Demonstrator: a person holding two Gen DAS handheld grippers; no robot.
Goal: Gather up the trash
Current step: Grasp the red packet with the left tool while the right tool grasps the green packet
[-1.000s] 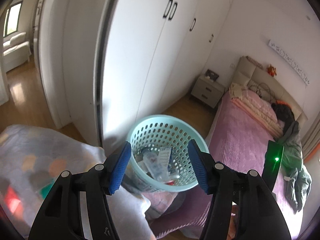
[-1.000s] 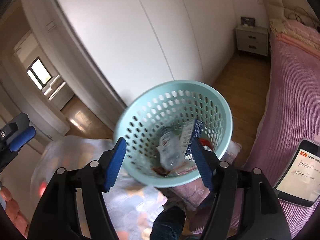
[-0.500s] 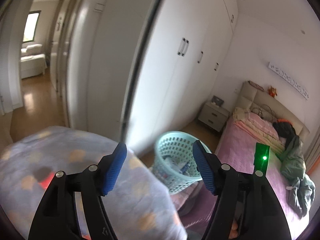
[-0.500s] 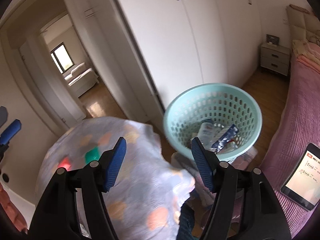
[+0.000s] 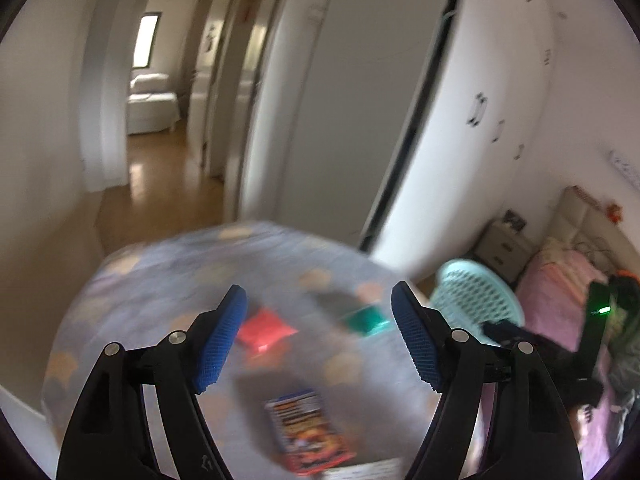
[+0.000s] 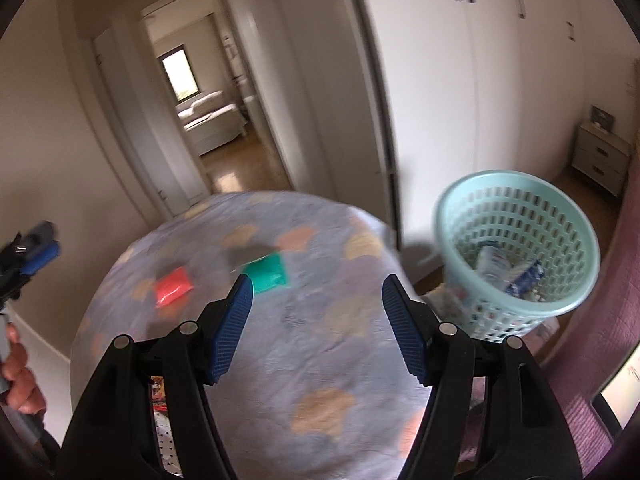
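A round table under a pale patterned cloth fills the foreground. On it lie a red packet, a green packet and a blue-and-red snack packet. The mint basket, with trash in it, stands to the table's right. My left gripper hovers over the table, its jaws opening with nothing between them. My right gripper is open and empty, just near of the green packet. The picture is motion-blurred.
White wardrobe doors and an open doorway stand behind the table. A pink bed and a nightstand lie to the right. A lit screen rests on the bed. A hand shows at the left edge.
Both views have swung left, from the basket to the table. The basket has slid to the right side. The left jaws stand wider than before.
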